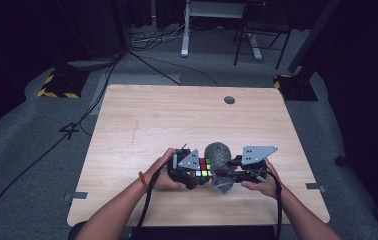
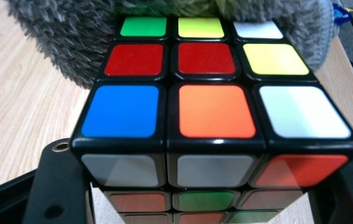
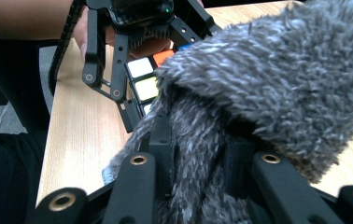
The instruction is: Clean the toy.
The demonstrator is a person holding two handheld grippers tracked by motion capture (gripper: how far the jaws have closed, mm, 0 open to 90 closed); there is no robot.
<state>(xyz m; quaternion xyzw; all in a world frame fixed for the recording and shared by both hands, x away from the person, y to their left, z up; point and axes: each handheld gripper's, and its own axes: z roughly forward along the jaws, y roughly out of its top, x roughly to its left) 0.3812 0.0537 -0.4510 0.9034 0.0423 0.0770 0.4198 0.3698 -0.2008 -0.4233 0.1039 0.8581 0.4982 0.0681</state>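
A scrambled Rubik's cube (image 1: 205, 168) is held just above the wooden table (image 1: 177, 120) near its front edge, with my left gripper (image 1: 199, 173) shut on it. In the left gripper view the cube (image 2: 212, 109) sits close up between the black jaws, an orange sticker in the middle of its top face. A grey fuzzy cloth (image 1: 219, 156) presses against the cube's far side (image 2: 67, 42). My right gripper (image 1: 227, 176) is shut on that cloth (image 3: 268, 79), whose pile bunches over its fingers (image 3: 163, 140). Past the cloth, the cube (image 3: 143, 79) shows white and yellow stickers.
A round cable hole (image 1: 229, 100) sits at the table's far edge. Beyond the table are desk legs (image 1: 185, 30), floor cables (image 1: 82, 120) and two yellow-and-black striped bases (image 1: 57, 85). Both forearms come in over the front edge.
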